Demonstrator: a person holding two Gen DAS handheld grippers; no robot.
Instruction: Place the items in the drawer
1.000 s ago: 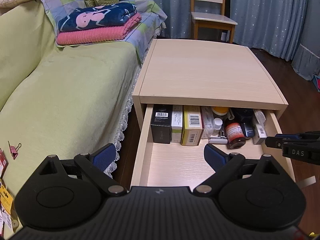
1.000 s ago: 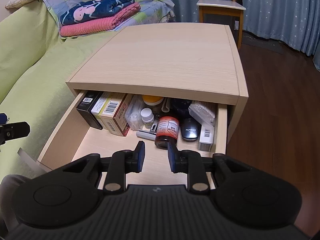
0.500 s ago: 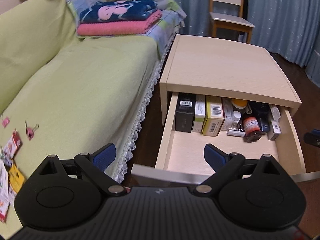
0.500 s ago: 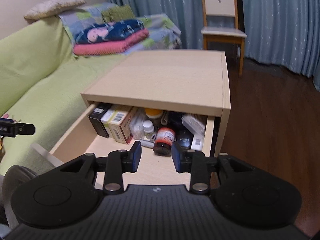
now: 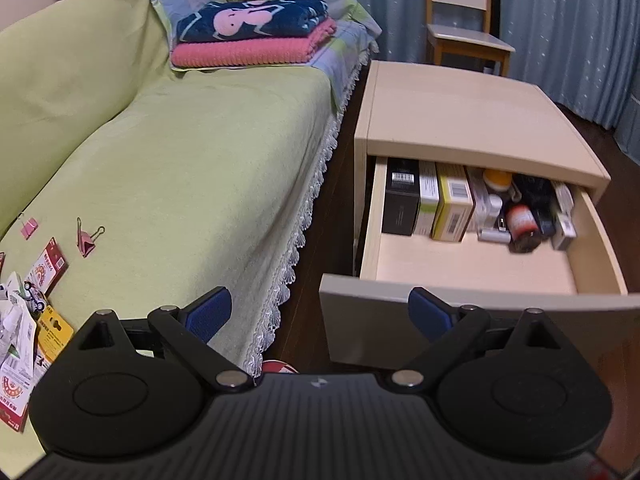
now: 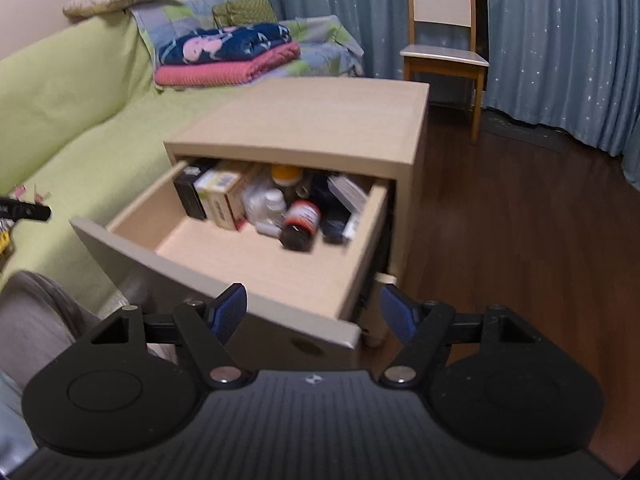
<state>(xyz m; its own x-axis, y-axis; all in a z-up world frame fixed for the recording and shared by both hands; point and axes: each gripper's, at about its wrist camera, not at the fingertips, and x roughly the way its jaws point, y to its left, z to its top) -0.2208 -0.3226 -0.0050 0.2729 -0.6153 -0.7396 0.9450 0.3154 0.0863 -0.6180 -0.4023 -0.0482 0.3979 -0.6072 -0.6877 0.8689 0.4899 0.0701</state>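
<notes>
The drawer (image 5: 472, 264) is standing pulled out of the pale wooden nightstand (image 5: 460, 108), beside the bed (image 5: 192, 160). Along its back a black box (image 5: 400, 204), a white box (image 5: 428, 200) and a yellow box (image 5: 454, 208) are standing side by side at the left. To their right a jumble of small bottles is lying, among them a dark bottle with a red label (image 5: 522, 226) on its side. The front half of the drawer floor is showing bare wood.

The left gripper (image 5: 318, 312) is hovering in front of the drawer's left corner, its jaws spread wide and gripping nothing; one blue pad (image 5: 210, 312) is showing over the bed's lace edge and the other over the drawer front. The right gripper (image 6: 312, 310) is hanging before the drawer's front panel (image 6: 224, 300), jaws likewise spread and empty.

On the green bedspread, at the near left, a pink binder clip (image 5: 88, 236), a smaller pink clip (image 5: 29, 227) and several small packaged cards (image 5: 40, 280) are lying, well apart from the drawer. Folded blankets (image 5: 252, 32) are sitting at the bed's far end, and a wooden chair (image 5: 464, 36) is standing against blue curtains (image 5: 568, 28) behind the nightstand.
</notes>
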